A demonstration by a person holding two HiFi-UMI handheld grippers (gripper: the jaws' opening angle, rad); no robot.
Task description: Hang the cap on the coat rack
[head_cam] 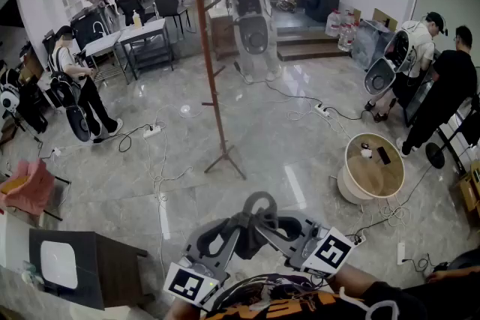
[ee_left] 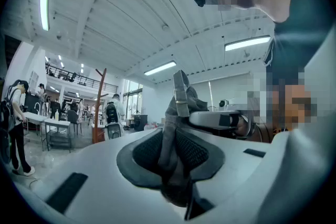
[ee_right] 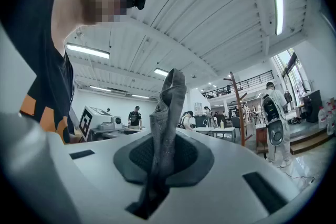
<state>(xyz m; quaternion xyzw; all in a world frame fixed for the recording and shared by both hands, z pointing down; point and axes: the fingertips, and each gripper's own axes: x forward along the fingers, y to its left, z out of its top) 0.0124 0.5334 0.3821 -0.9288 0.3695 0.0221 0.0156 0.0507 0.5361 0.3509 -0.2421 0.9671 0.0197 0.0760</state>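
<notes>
The grey cap [head_cam: 253,234] hangs between my two grippers low in the head view, its strap loop [head_cam: 260,200] standing up. My left gripper [head_cam: 229,237] is shut on the cap's left side, and my right gripper [head_cam: 289,228] is shut on its right side. In the left gripper view the cap [ee_left: 176,128] fabric, with its strap buckle, is pinched in my left gripper [ee_left: 176,152]. The right gripper view shows a fold of the cap [ee_right: 167,123] pressed in my right gripper [ee_right: 161,162]. The brown coat rack [head_cam: 210,64] stands upright on the floor, well ahead of both grippers.
A round wooden table [head_cam: 352,174] sits right of the rack. Cables and power strips [head_cam: 154,131] trail over the marble floor. Several people stand around the room, one [head_cam: 251,11] just behind the rack. A dark table [head_cam: 112,273] and a pink cloth [head_cam: 28,187] are at my left.
</notes>
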